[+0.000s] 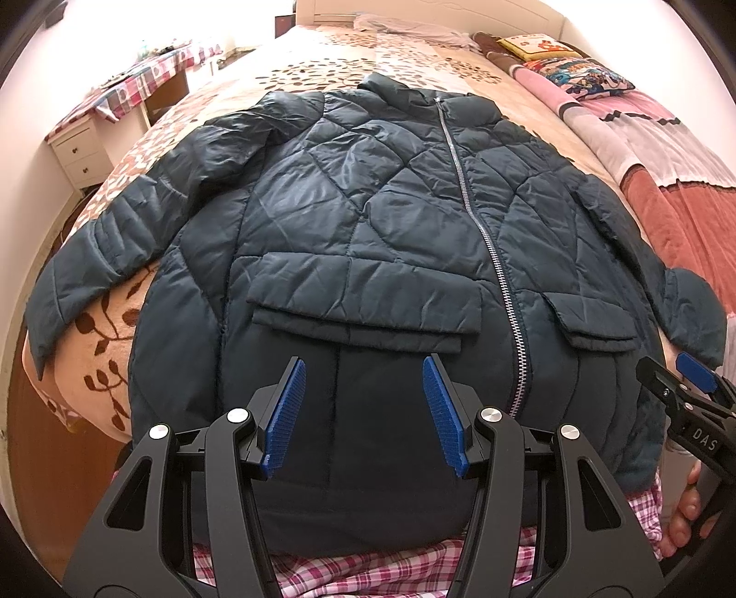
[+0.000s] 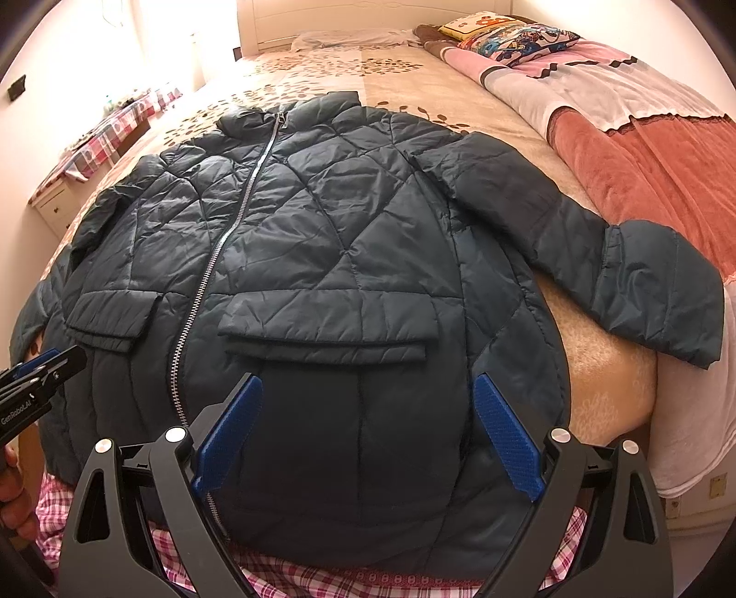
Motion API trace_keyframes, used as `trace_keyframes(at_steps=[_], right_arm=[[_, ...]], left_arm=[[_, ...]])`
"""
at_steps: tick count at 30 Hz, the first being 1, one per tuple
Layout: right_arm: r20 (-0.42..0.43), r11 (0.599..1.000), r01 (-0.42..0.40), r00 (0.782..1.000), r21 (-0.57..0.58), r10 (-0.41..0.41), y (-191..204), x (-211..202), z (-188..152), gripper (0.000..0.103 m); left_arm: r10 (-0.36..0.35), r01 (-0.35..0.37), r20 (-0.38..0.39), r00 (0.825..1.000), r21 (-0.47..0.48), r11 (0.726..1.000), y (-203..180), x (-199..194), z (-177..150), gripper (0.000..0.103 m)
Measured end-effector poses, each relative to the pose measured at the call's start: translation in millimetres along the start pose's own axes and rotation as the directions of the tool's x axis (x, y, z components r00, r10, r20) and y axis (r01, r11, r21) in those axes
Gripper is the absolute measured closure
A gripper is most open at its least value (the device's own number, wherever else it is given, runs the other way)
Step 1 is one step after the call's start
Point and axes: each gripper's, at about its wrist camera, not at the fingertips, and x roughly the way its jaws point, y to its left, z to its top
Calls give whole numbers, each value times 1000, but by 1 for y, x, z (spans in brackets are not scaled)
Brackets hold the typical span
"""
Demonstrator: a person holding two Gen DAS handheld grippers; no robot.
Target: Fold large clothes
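A dark teal quilted jacket [image 1: 368,207] lies flat and face up on the bed, zipped, collar away from me, both sleeves spread out to the sides. It also shows in the right wrist view [image 2: 322,230]. My left gripper [image 1: 363,368] is open and empty, hovering above the hem below the left pocket flap [image 1: 363,317]. My right gripper [image 2: 368,382] is open and empty above the hem below the other pocket flap [image 2: 326,331]. The right gripper also shows at the right edge of the left wrist view [image 1: 681,382].
The bed [image 2: 460,83] has a beige leaf-print cover. Folded pink and red blankets [image 2: 644,138] and pillows [image 2: 506,32] lie along its right side. A white nightstand [image 1: 78,152] and a checked-cloth table [image 1: 138,83] stand at the left. A pink checked cloth [image 2: 322,579] lies under the hem.
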Motion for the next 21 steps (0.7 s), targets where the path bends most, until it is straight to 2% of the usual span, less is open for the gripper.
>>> trace_keyframes(at_steps=[21], right_arm=[[-15, 1000, -8, 1000, 17, 9, -5, 3, -2, 12]], left_arm=[[4, -4, -9, 1000, -2, 1000, 4, 3, 1, 45]])
